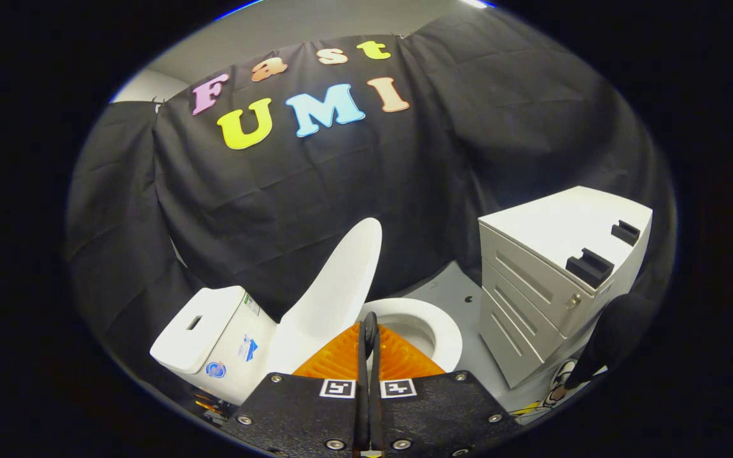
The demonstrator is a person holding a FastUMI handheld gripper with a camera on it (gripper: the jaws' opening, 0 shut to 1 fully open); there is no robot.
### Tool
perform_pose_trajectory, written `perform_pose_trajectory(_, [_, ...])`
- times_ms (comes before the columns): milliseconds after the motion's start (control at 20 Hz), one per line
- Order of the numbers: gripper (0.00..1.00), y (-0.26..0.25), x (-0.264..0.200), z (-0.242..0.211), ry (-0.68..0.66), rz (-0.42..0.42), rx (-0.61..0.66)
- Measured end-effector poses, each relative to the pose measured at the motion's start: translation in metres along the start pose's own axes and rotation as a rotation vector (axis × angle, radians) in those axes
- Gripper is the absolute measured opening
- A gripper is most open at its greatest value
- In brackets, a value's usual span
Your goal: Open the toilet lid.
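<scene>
A white toilet stands just beyond my fingers. Its lid is raised, leaning back toward the white cistern. The seat ring and the bowl lie uncovered below it. My gripper hovers above the near rim of the seat, apart from the lid. Its two fingers are pressed together with nothing between them.
A white drawer cabinet stands to the right of the toilet, with two dark blocks on its top. Grey floor runs between toilet and cabinet. A person's dark sleeve shows by the cabinet's near corner. Black cloth closes off the back.
</scene>
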State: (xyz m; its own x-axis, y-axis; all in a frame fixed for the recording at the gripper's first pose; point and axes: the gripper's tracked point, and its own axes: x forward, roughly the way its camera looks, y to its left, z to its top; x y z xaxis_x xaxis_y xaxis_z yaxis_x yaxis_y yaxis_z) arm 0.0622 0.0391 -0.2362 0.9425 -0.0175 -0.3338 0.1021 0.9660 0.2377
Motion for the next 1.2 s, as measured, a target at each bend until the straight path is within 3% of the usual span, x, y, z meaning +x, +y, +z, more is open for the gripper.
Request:
perform_pose_trajectory(600, [0.0, 0.066, -0.022, 0.032, -0.046, 0.008, -0.237])
perform_pose_trajectory(1200, [0.0, 0.145, -0.041, 0.054, -0.101, 0.048, -0.356])
